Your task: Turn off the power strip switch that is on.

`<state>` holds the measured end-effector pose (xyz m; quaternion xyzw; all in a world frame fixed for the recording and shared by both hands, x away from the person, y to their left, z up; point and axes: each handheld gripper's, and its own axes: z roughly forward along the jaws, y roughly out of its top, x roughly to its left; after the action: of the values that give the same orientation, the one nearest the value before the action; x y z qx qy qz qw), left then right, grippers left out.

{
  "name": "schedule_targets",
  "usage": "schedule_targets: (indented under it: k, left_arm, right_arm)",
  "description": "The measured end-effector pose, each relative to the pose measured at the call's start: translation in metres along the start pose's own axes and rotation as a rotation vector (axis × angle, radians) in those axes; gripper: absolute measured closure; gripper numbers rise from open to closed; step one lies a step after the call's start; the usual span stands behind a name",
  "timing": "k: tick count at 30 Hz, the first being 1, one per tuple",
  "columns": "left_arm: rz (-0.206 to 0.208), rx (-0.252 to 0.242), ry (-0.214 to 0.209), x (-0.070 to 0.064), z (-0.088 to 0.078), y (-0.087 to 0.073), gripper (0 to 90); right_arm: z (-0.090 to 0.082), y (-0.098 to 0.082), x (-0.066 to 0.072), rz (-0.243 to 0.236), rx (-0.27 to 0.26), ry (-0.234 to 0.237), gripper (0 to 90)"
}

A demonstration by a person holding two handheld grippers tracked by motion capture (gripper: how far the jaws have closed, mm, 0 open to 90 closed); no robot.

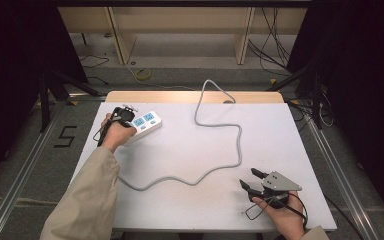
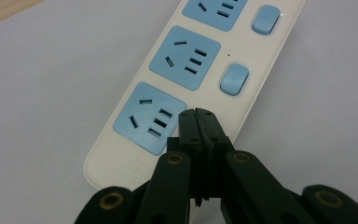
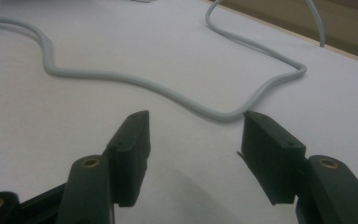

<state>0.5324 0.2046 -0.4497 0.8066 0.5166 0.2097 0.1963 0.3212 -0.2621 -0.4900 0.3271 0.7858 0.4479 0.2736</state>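
Nearest the person, at the lower right of the high view, the right gripper (image 1: 249,182) is held just above the white counter (image 1: 190,150), its black jaws parted with nothing between them; in the right gripper view the jaws are seen standing apart over bare surface, short of a bend of the grey round power cable (image 3: 177,95), which is not touched. Farther in, that cable is seen winding across the counter in loose curves from the near left to the far edge, where it drops off. At the far left, the left gripper (image 1: 126,111) is set over the near end of the white plastic power strip with blue sockets and blue rocker switches (image 2: 200,74), its jaws pressed together on nothing, tips just beside the nearest socket. The strip's long axis is seen running away from those jaws, so the left hand is judged the nearer for any press on a switch. Beyond the counter, a grey floor, loose cables and pale wooden shelving are seen.
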Motion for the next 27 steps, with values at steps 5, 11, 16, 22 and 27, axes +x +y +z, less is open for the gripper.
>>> schedule_targets:
  k: [5,11,16,22,27]
  left_arm:
    - [-0.003,0.0,0.0,0.0,0.0,0.0,89.6]
    - [-0.005,0.0,-0.002,0.0006,-0.0002,0.0,89.6]
    - [0.001,-0.002,-0.005,0.0011,-0.0006,-0.0006,89.6]
    - [0.001,-0.002,-0.01,0.002,-0.0008,-0.0005,89.6]
    - [0.004,-0.001,-0.006,0.0015,-0.0006,-0.0001,89.6]
  right_arm:
    - [-0.0002,0.0,-0.0001,-0.001,-0.001,-0.001,43.0]
    - [-0.0002,-0.0001,-0.0003,-0.001,-0.002,-0.002,43.0]
    - [-0.0005,0.0,-0.0004,0.0,-0.001,-0.003,43.0]
    - [-0.0003,-0.0002,-0.0005,0.002,-0.003,-0.003,43.0]
    - [-0.0001,-0.0003,-0.0007,0.003,-0.003,-0.003,43.0]
